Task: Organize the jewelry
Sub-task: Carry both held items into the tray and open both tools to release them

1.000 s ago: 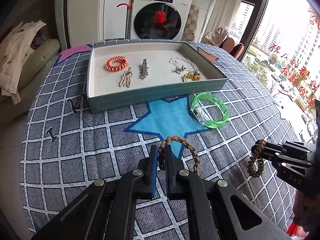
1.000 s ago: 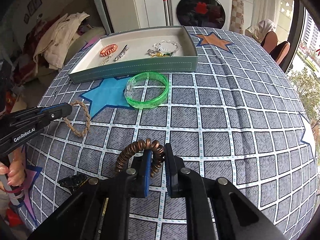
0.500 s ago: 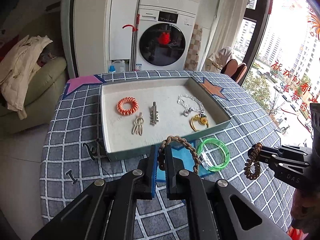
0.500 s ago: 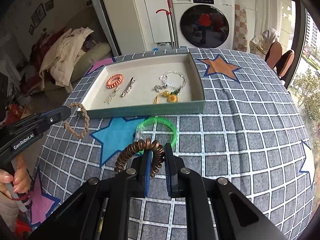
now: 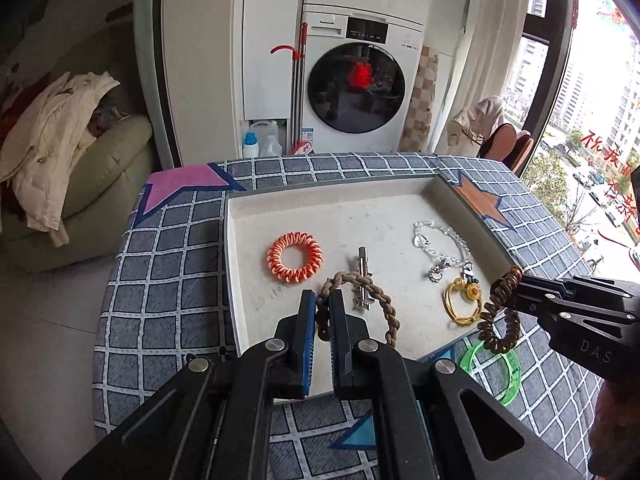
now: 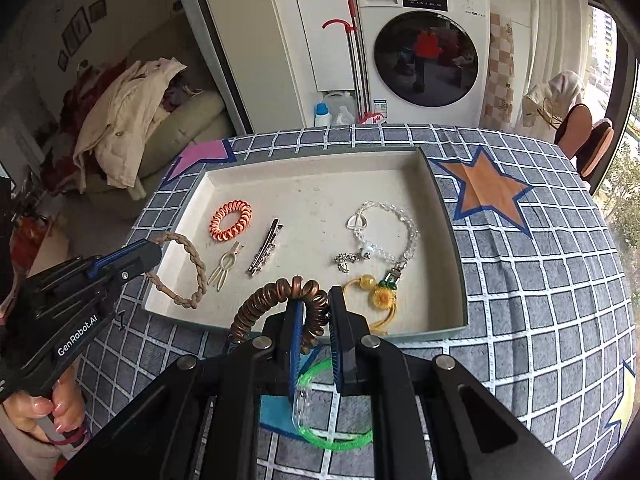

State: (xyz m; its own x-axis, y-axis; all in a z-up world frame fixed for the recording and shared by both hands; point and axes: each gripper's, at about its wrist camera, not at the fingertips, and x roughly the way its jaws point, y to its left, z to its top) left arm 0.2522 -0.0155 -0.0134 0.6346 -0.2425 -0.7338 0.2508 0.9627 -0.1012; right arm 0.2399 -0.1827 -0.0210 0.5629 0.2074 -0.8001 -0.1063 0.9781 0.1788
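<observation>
My left gripper (image 5: 322, 306) is shut on a tan braided rope bracelet (image 5: 386, 304) and holds it above the near left part of the grey-green jewelry tray (image 5: 234, 280). It also shows in the right wrist view (image 6: 154, 250) with the bracelet (image 6: 192, 264). My right gripper (image 6: 312, 312) is shut on a brown spiral hair tie (image 6: 272, 298), just above the tray's (image 6: 452, 216) near wall. The hair tie hangs from that gripper in the left wrist view (image 5: 498, 316). A green clear bangle (image 6: 320, 412) lies on the tablecloth under my right gripper.
In the tray lie an orange spiral hair tie (image 6: 231, 220), a cream clip (image 6: 226, 266), a silver hair clip (image 6: 264, 252), a clear bead bracelet (image 6: 384, 224) and a yellow sunflower charm (image 6: 380, 298). The checked tablecloth (image 6: 540, 320) covers the table. A washing machine (image 6: 424, 60) stands behind.
Both grippers have risen and moved forward over the tray, each still holding its item. The tray now fills the middle of both views.
</observation>
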